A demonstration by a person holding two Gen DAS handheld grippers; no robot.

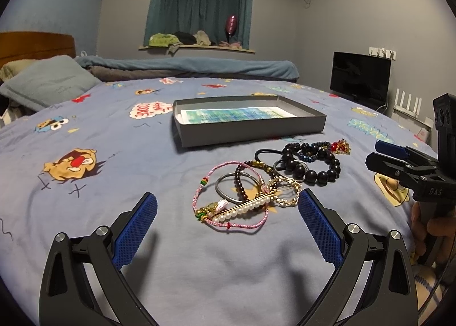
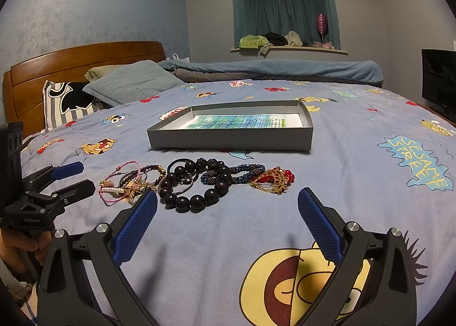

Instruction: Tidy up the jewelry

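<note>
A pile of jewelry lies on the blue cartoon bedsheet in front of a shallow grey box (image 1: 250, 133) (image 2: 228, 139). In the left wrist view, a pearl hair clip (image 1: 245, 207), a pink cord bracelet (image 1: 205, 183) and a silver bangle (image 1: 225, 196) lie just beyond my open, empty left gripper (image 1: 228, 203). In the right wrist view, a dark bead bracelet (image 2: 196, 198), a blue bead bracelet (image 2: 236, 173) and a red and gold ornament (image 2: 270, 180) lie just beyond my open, empty right gripper (image 2: 228, 203). Each gripper also shows in the other's view: the right one (image 1: 382, 155), the left one (image 2: 77, 178).
The box holds a sheet of blue-green printed paper (image 2: 242, 121). Pillows (image 2: 128, 84) and a wooden headboard (image 2: 71, 67) are at the left, a folded blue blanket (image 1: 199, 65) at the bed's far side, and a black monitor (image 1: 360, 79) at the right.
</note>
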